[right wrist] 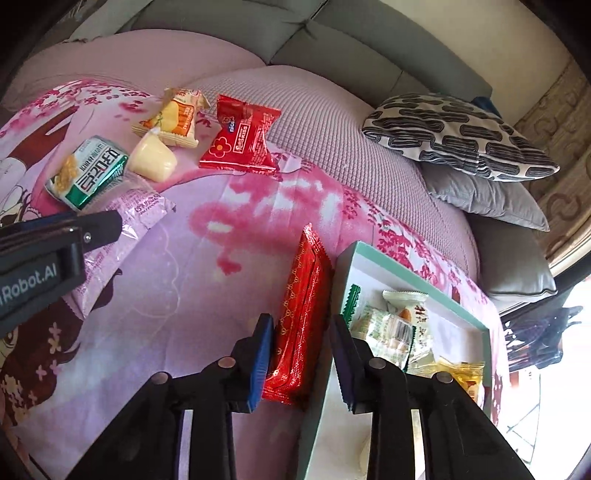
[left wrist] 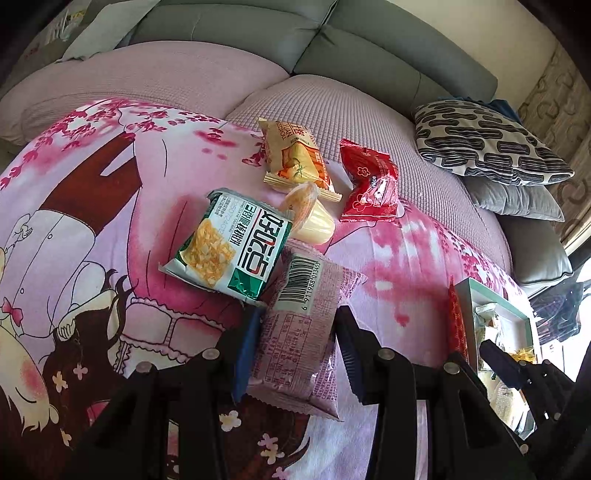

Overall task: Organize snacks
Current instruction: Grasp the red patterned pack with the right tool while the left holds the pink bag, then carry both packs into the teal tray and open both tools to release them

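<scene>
A home living room: a grey sofa (left wrist: 229,22) with pink quilted seat covers (right wrist: 332,122) stretches ahead of each hand-held gripper, a cartoon-print blanket (left wrist: 92,229) is spread beneath them, and patterned (right wrist: 458,133) and grey cushions (right wrist: 487,199) are stacked far right beside patterned wallpaper (left wrist: 554,99).

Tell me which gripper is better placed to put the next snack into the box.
Right. The right gripper straddles the red packet leaning against the box. The left gripper straddles the pink packet, farther from it.
</scene>
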The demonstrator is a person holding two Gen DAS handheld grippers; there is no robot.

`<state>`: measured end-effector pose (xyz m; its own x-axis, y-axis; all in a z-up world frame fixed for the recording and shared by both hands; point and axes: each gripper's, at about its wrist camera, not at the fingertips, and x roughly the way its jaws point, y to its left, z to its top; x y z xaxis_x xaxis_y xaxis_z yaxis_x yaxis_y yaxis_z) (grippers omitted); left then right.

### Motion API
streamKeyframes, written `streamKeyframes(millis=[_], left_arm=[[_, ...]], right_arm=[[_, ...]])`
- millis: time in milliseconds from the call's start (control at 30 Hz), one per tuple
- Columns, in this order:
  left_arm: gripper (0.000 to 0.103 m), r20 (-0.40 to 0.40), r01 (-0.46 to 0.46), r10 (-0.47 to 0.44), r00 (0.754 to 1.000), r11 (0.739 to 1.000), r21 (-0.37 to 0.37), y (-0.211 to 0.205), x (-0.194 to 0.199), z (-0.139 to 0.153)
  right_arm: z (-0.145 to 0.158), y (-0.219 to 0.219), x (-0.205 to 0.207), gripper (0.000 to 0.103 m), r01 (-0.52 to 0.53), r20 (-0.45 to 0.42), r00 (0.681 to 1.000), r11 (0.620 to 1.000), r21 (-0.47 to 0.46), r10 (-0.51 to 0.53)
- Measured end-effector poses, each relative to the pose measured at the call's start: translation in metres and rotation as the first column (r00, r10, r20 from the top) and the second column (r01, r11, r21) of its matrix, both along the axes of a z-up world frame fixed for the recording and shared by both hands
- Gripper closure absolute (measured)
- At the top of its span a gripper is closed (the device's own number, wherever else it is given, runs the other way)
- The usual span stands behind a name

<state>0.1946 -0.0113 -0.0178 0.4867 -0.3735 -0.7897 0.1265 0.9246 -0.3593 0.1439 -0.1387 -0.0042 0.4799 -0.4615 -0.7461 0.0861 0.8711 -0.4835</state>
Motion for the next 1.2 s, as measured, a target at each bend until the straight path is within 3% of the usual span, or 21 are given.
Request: streamKeyframes(millis=[300,367,500,600,733,867,1200], left_arm=[[0.058,0.001,0.016,-0.016,1.0,1.0,0.021,-0.006,0.0,-0.002],[0.058,0.002,0.019,-0.019,1.0,1.0,0.024,-0.007,0.0,-0.002],[0.055,-0.004,0.026,-0.026,1.0,0.999,0.019,-0.008,0.002,-0.005],[0.053,-0.012,0.033,-0.033,0.999,0.999,0.026,-0.009,0.002,-0.008],[0.059,0.003,0.041,-0.041,0.999,0.999,0.033,-0.011,0.0,-0.006],[0.063,0.006,0.049,-0.049,0.999,0.999,0.015,-0.01,-0.003,-0.004],[0.065,0.018,0.006,-0.007,1.0,1.0,0.015,0.007,-0.015,0.01]], right_arm=[[-0.008,0.003,0.014,0.079,-0.019,-0.032,0.999,0.999,-0.043,0.017],[-0.01,0.007,0.013,0.086,-0.035,-0.031,0.999,0.997,-0.068,0.033],[-0.008,0.002,0.015,0.09,-0.028,-0.024,0.999,0.999,-0.029,0.027],[0.0,-0.007,0.012,0.092,-0.016,-0.002,1.0,0.999,0.03,0.016],[0.011,-0.018,0.003,0.092,-0.005,0.044,0.999,0.987,0.158,-0.002],[0.019,-0.017,-0.008,0.093,-0.013,0.087,0.996,0.974,0.226,-0.007],[0.031,-0.02,-0.041,0.093,-0.04,0.181,0.983,0.902,0.429,-0.042]])
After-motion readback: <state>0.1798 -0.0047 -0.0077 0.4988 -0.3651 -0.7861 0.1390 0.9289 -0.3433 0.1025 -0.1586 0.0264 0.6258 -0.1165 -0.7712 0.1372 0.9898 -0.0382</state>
